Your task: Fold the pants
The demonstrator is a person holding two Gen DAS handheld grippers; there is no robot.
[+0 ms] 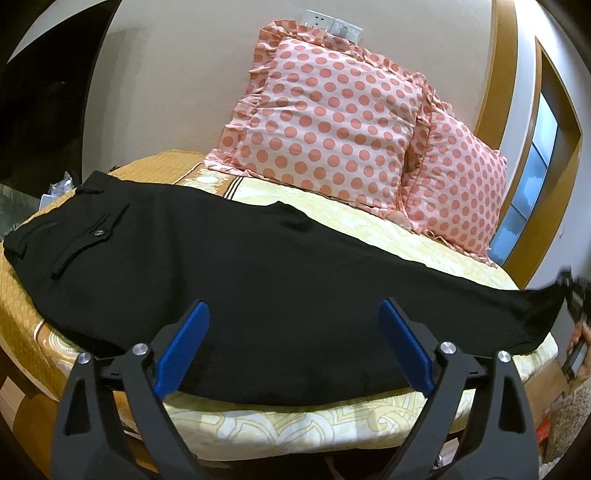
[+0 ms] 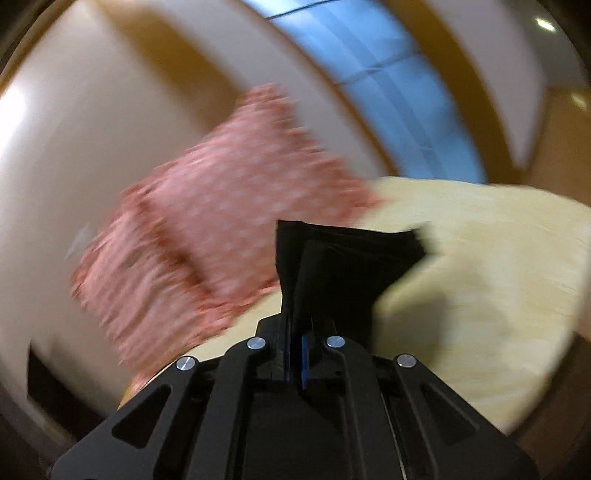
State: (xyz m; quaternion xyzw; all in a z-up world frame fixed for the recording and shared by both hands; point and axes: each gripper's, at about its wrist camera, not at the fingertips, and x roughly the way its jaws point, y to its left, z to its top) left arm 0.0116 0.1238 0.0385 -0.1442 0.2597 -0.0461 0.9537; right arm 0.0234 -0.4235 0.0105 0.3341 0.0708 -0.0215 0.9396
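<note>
- The black pants (image 1: 229, 280) lie lengthwise across the bed (image 1: 369, 424), waist at the left, near two spotted pillows (image 1: 325, 122).
- The left tongs (image 1: 293, 332) gape wide above the pants, gripping nothing.
- The right tongs (image 2: 295, 354) are clamped on the leg hem (image 2: 332, 266), lifting it off the bed.

You're in a home bedroom — a bed (image 1: 369, 236) with polka-dot pillows (image 1: 325, 122), wall switches (image 1: 332, 24), a window (image 1: 532, 184).
</note>
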